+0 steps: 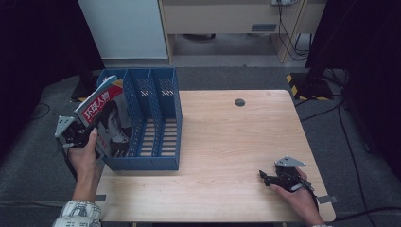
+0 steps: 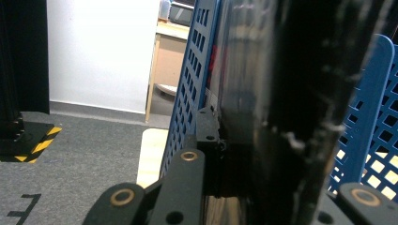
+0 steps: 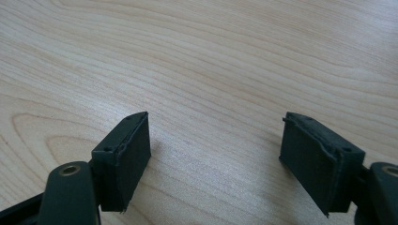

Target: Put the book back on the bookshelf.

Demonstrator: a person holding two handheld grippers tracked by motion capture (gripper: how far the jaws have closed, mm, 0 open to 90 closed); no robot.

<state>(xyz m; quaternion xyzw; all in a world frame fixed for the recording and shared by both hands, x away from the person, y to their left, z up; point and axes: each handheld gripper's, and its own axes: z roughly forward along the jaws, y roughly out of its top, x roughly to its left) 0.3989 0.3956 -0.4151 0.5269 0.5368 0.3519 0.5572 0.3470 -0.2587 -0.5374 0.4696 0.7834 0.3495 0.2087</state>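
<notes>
Clamping a magazine (image 1: 108, 124) by its lower edge, the left gripper (image 1: 81, 135) had its jaws closed hard on the glossy cover and held it tilted at the leftmost slot of the blue file rack (image 1: 161, 118). In the left gripper view the dark cover (image 2: 291, 108) stood pressed between the jaws, close beside a perforated blue divider (image 2: 192, 89). The right gripper (image 1: 276, 178) rested on the wooden table (image 1: 227, 142) near its right front corner, jaws spread wide with nothing between them. The step in hand looked like filing the magazine; the next move probably called for straightening it and sliding it down between the dividers. White Chinese characters on a red band crossed the cover, too small to read surely.
</notes>
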